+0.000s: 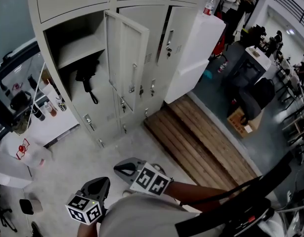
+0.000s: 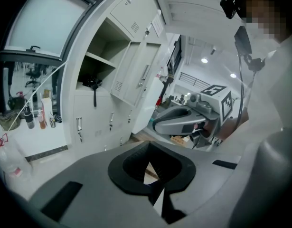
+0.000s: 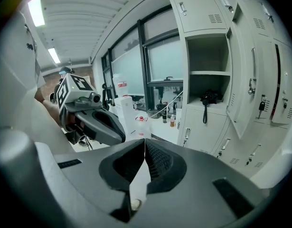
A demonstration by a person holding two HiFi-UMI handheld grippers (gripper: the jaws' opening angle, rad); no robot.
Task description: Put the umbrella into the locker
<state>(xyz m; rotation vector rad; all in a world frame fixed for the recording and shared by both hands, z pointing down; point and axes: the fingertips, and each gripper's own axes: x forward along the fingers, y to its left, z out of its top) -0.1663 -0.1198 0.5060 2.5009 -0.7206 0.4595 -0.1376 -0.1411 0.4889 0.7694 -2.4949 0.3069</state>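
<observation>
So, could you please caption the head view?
Umbrella inside the open locker; left gripper and right gripper shut, empty.

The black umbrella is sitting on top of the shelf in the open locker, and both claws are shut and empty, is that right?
Not quite. The umbrella lies under the shelf, on the floor of the open locker, not on top of it; the right gripper view shows this. The rest stands: the left claw and the right claw are shut and empty.

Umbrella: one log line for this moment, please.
umbrella inside open locker | door open | left hand-held gripper shut, empty | right hand-held gripper shut, empty
</observation>
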